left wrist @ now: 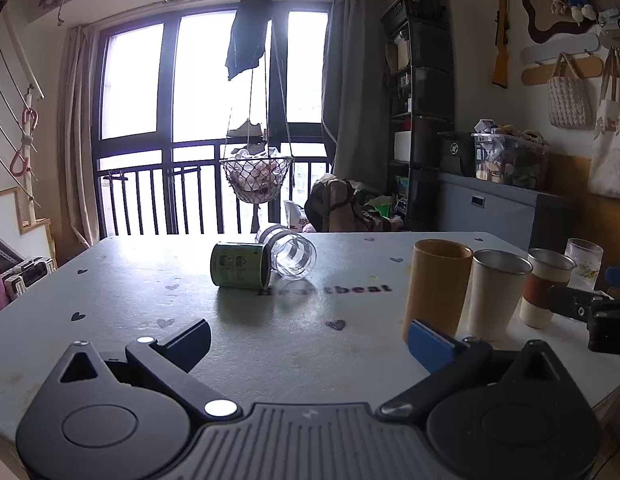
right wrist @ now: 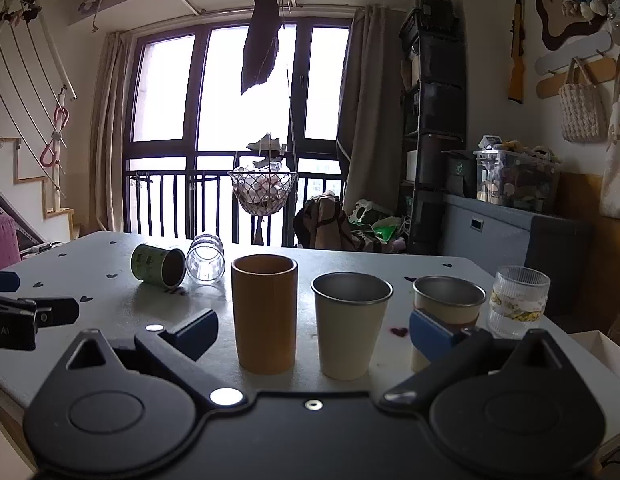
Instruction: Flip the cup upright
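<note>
A green cup (left wrist: pixel 239 265) lies on its side on the grey table (left wrist: pixel 109 300), mouth to the right. A clear glass (left wrist: pixel 291 254) lies on its side touching it. Both also show in the right wrist view, the green cup (right wrist: pixel 157 268) and the clear glass (right wrist: pixel 205 264) at far left. My left gripper (left wrist: pixel 310 340) is open and empty, well short of the lying cups. My right gripper (right wrist: pixel 314 332) is open and empty, just in front of the upright cups.
Standing upright in a row are an orange cup (right wrist: pixel 264 314), a cream metal cup (right wrist: pixel 350 324), a brown-sleeved metal cup (right wrist: pixel 446 312) and a ribbed glass (right wrist: pixel 518 306). The table's right edge (left wrist: pixel 614 388) is close. The other gripper (right wrist: pixel 21 320) shows at left.
</note>
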